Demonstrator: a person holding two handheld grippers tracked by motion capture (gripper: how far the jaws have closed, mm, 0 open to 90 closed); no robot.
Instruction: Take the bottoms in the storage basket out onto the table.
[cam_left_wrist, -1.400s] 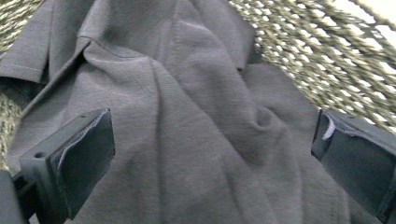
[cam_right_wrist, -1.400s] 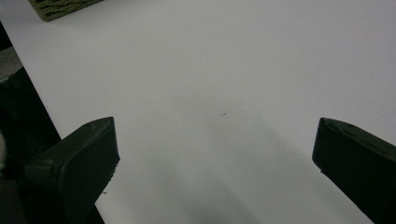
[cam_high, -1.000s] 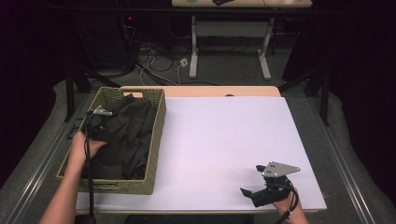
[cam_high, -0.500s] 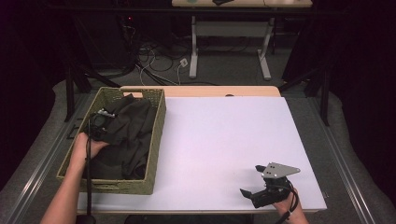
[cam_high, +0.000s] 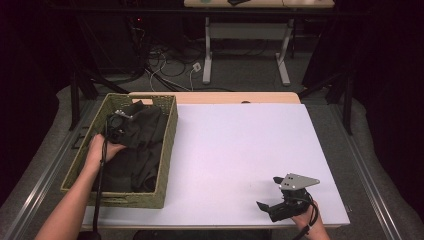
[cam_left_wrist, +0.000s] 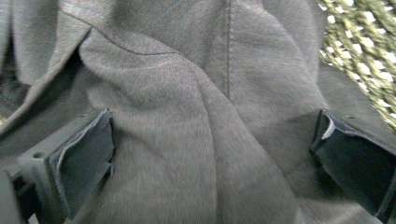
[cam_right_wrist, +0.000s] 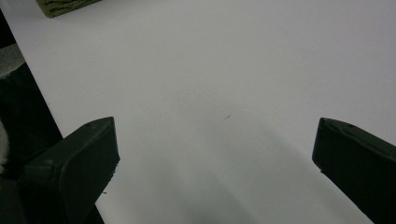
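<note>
A dark grey cloth (cam_high: 142, 135) lies bunched in the woven green basket (cam_high: 168, 150) at the table's left. My left gripper (cam_high: 120, 122) is down inside the basket at its far end, pressed into the cloth. In the left gripper view the jaws stand wide apart, a fold of the cloth (cam_left_wrist: 187, 70) lies between them, and my left gripper (cam_left_wrist: 212, 135) is open. My right gripper (cam_high: 269, 192) rests near the table's front right corner. It is open (cam_right_wrist: 215, 140) over the bare white table top (cam_right_wrist: 233, 56), with nothing between its jaws.
The white table top (cam_high: 240, 140) stretches between basket and right gripper. Basket weave (cam_left_wrist: 364, 37) shows past the cloth, and a basket corner (cam_right_wrist: 60, 5) lies far ahead of the right gripper. Beyond the table are cables and desk legs (cam_high: 207, 55).
My left hand and gripper have shifted slightly right inside the basket, and the cloth has bunched up around them. The right gripper has stayed put.
</note>
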